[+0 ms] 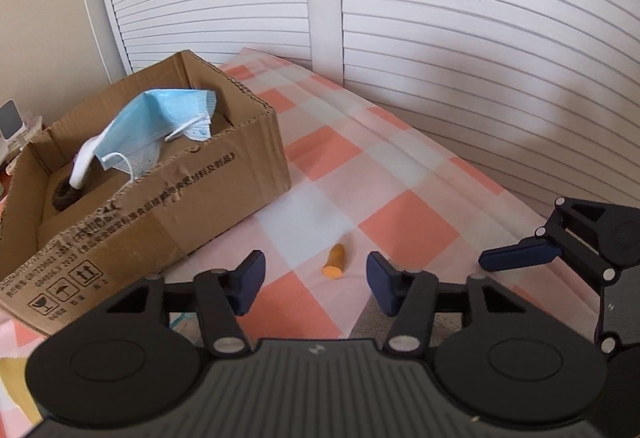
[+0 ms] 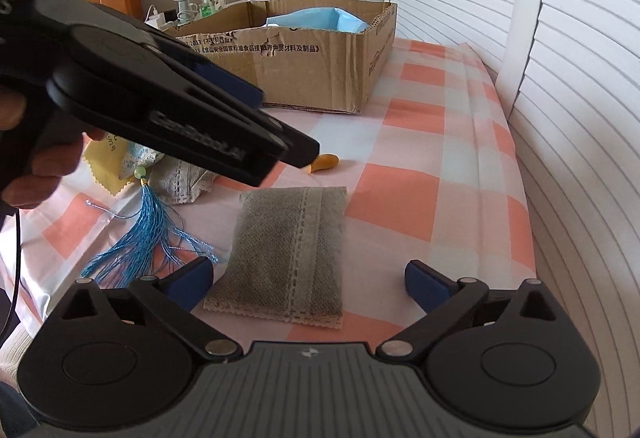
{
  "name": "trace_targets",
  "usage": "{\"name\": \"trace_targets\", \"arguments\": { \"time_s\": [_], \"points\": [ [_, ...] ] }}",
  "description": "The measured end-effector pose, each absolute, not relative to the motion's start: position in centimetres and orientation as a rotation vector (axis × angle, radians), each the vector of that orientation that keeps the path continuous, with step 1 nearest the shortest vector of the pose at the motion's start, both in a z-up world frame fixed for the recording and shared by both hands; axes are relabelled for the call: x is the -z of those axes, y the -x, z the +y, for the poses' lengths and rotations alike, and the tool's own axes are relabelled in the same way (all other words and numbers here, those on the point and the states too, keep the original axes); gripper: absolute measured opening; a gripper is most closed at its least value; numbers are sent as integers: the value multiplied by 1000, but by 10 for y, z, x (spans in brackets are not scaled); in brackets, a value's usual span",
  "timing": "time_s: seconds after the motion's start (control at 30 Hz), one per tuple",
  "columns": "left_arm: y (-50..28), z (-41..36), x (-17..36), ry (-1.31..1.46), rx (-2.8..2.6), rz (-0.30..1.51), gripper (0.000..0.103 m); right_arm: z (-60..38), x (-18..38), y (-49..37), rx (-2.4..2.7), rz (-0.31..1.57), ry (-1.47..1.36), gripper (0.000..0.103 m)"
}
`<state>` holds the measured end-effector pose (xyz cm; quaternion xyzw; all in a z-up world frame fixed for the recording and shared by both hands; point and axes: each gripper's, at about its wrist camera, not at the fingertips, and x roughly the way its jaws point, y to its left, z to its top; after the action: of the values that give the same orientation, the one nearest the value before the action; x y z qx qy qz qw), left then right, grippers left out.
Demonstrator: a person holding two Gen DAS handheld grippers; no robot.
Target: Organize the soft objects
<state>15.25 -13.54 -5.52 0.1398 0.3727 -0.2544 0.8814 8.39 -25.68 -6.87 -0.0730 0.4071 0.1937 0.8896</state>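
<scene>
Orange earplug (image 1: 335,261) lies on the checked bedsheet (image 1: 404,226), near the cardboard box (image 1: 208,205); left tool (image 1: 315,280) hangs released above it. Right tool (image 2: 308,280) stands released over a grey sachet (image 2: 288,254).

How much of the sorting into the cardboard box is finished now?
Done: a blue face mask lies in the cardboard box. In hand: nothing; the left gripper is lined up on the orange earplug, jaws apart. Left: the earplug, grey pouch before the open right gripper, blue tassel.
</scene>
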Motion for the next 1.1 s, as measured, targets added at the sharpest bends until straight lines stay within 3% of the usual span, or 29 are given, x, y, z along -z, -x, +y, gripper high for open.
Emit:
{"name": "trace_targets", "arguments": {
  "time_s": [0.1,0.33,0.43,0.47,0.8,1.1],
  "points": [
    [-161,-136,63,-267,550,805,33,-257,70,-81,-413,830,170,103],
    [-171,-137,72,-249,581,832,28,-254,71,-83,-422,835,188,103],
    [-172,-138,72,-242,597,831,18,-255,71,-83,-422,835,188,103],
    [-172,-138,72,-242,599,833,9,-255,71,-84,-422,835,188,103],
    [-170,-125,71,-220,549,838,9,-253,70,-84,-417,837,196,103],
    [-171,-112,72,-197,536,834,9,-236,66,-92,-372,818,235,79]
  ]
}}
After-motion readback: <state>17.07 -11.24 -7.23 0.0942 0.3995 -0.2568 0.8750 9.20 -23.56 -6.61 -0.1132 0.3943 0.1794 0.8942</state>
